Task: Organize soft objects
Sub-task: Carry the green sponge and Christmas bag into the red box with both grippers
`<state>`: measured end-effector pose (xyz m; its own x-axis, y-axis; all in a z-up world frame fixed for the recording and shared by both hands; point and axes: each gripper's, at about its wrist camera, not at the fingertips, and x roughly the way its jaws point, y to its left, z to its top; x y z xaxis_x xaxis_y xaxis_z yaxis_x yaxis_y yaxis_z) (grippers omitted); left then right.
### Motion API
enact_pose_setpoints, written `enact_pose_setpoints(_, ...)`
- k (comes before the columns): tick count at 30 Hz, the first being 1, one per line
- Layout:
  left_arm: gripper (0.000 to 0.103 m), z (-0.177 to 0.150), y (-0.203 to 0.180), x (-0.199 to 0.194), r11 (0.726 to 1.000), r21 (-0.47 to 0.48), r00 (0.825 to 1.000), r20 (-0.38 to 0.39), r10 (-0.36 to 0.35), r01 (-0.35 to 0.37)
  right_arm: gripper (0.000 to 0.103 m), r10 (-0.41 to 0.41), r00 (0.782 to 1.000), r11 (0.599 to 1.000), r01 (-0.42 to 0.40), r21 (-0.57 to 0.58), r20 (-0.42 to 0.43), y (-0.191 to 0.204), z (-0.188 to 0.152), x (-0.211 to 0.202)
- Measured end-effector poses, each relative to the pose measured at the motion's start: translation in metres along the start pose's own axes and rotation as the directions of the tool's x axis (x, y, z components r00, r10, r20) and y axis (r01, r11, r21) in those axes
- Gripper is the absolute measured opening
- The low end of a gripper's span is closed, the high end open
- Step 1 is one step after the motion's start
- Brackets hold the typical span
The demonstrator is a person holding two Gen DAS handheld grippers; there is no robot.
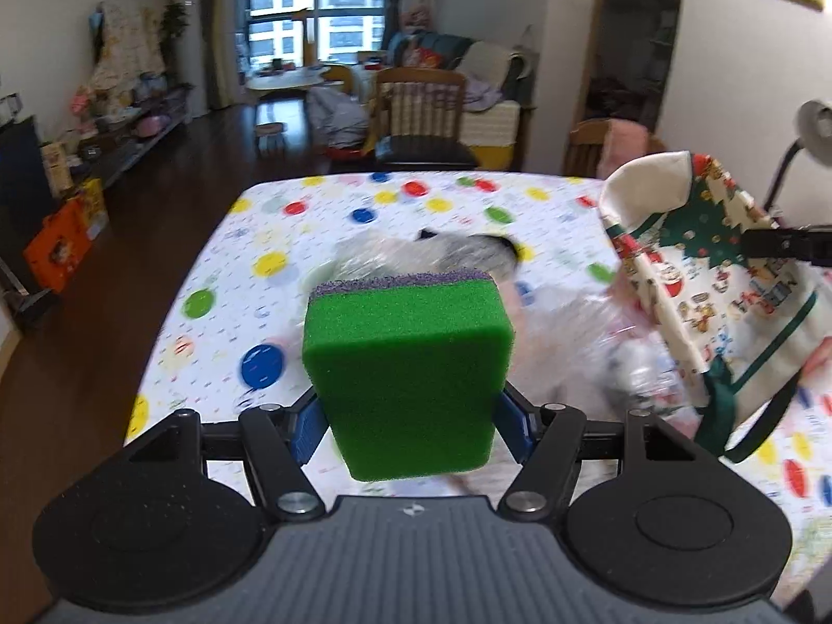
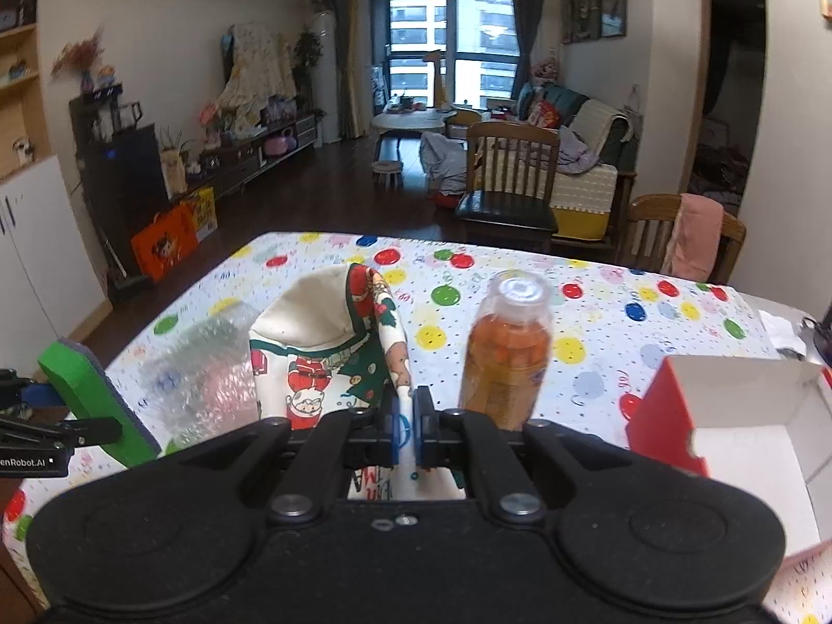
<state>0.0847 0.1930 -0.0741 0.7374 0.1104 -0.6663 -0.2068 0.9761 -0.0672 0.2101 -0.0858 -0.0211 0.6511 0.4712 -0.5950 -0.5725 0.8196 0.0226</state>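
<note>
Sponge pinched in the left gripper, above the table – right gripper clamps the cloth bag's rim. Next, probably: lower sponge into the bag's mouth.

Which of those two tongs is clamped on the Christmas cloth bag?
The right tongs: their blue pads pinch the rim of the Christmas-print bag, holding it open. The left tongs grip a green sponge instead.

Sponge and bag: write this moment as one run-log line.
left gripper: holds sponge | right gripper: pinches bag rim | bag mouth: open
</note>
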Motion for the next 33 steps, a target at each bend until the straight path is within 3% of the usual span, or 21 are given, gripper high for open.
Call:
enact_pose_setpoints(4, 0.066, 0.017, -0.013, -0.014, 0.996, 0.022, 0.996, 0.021, -0.091, 0.090, 0.004, -0.024, 1.000, 0.998, 0.023, 0.056, 0.011, -0.014, 0.008, -0.023)
enact_pose_setpoints(8, 0.066, 0.034, -0.035, -0.021, 0.988, 0.072, 0.990, 0.025, -0.139, 0.137, 0.004, -0.065, 0.997, 0.992, 0.062, 0.110, 0.030, -0.036, 0.016, -0.043)
enact_pose_setpoints(17, 0.066, 0.072, -0.095, -0.018, 0.956, 0.125, 0.964, 0.005, -0.266, 0.264, 0.004, -0.178, 0.982, 0.969, 0.163, 0.185, 0.063, -0.099, 0.023, -0.070)
enact_pose_setpoints(33, 0.066, 0.119, -0.254, 0.027, 0.900, 0.246, 0.933, -0.104, -0.345, 0.360, 0.004, -0.292, 0.955, 0.922, 0.266, 0.281, 0.058, -0.247, 0.014, -0.076)
